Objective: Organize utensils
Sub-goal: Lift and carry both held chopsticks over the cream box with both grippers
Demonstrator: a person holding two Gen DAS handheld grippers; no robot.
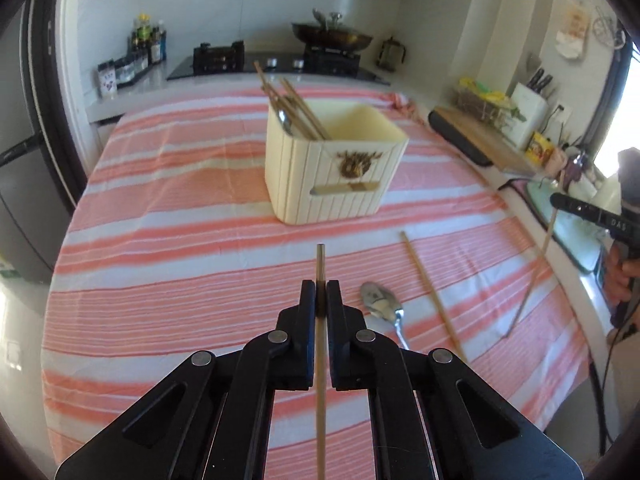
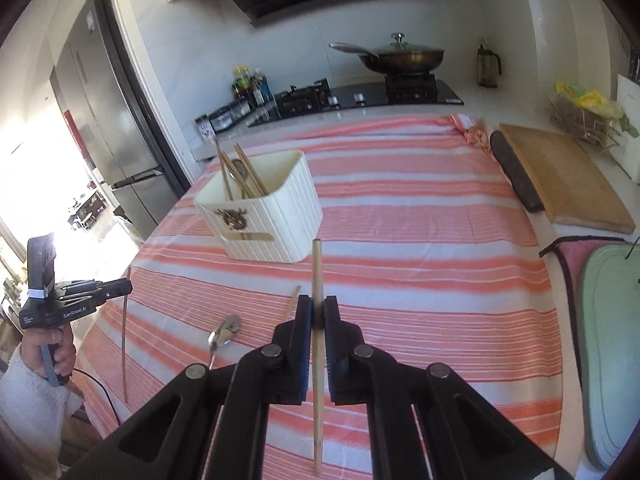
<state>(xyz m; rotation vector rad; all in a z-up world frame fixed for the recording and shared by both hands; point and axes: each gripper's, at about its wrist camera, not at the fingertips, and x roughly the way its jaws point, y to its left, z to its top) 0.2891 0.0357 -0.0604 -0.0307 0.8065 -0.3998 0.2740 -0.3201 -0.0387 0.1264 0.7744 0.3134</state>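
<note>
**Chopsticks up, one in each hand**

Chopsticks are what we hold right now, one in each set of tongs. Our left tongs (image 1: 320, 292) are squeezed tight on a chopstick (image 1: 320, 264). The stick runs straight down between the black pads, with its top poking out in front. Our right tongs (image 2: 318, 312) are squeezed tight on a second chopstick (image 2: 317, 272) in the same way. We think we hold them near one end so the long part hangs free and can slide into the box.

The box (image 1: 332, 176) stands on the striped cloth (image 1: 160, 240), ahead of both tongs. It is cream, with an open top. Some chopsticks and a spoon already lean in its far left corner, so we think that is where sticks go. The rest of the box looks bare.

Two things lie loose on the cloth, near us. A spoon (image 1: 380, 300) rests bowl up, and one more chopstick (image 1: 430, 292) lies just beside it. We could not take them too, since both tongs are full.

We think the job is about half done. Next we should carry both sticks over the box and let go gently, so they do not bounce out.
</note>
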